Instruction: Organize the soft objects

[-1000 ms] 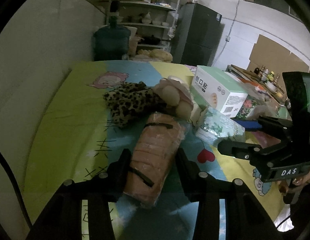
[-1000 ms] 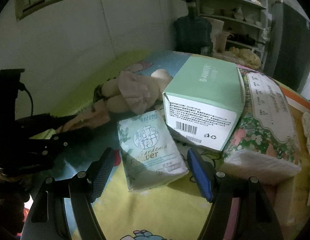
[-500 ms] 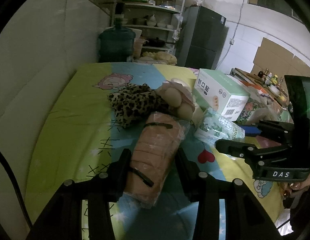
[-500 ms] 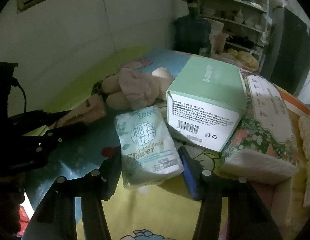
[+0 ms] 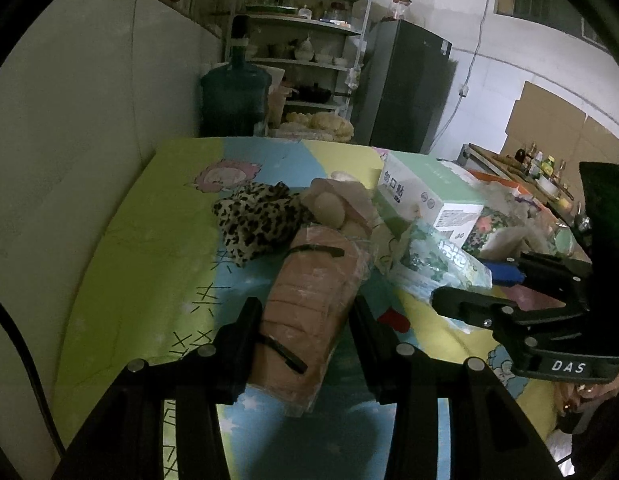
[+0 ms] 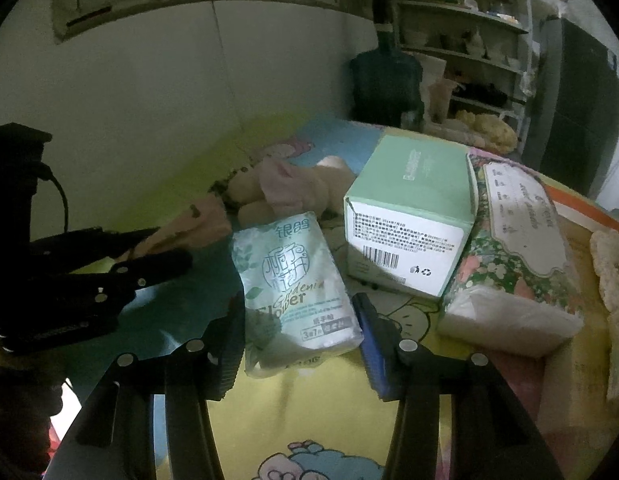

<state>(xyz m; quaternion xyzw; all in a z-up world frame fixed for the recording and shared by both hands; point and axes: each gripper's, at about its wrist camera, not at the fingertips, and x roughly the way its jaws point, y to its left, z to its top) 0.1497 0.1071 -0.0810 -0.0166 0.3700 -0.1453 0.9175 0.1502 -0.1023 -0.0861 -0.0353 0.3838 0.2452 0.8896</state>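
My left gripper is shut on a bagged loaf of sliced bread, which it holds tilted above the cartoon-print cloth. My right gripper is shut on a pale green tissue pack and lifts its near end off the cloth; the pack also shows in the left wrist view. Behind them lie a plush toy and a leopard-print cloth. The right gripper shows in the left wrist view, and the left gripper in the right wrist view.
A mint green box and a floral tissue pack sit to the right of the tissue pack. A white wall runs along the left. A water jug, shelves and a fridge stand behind the table.
My right gripper has closed on the tissue pack and raised it. My left gripper has lifted the bread loaf a little higher; the table looks lower and farther in both views.
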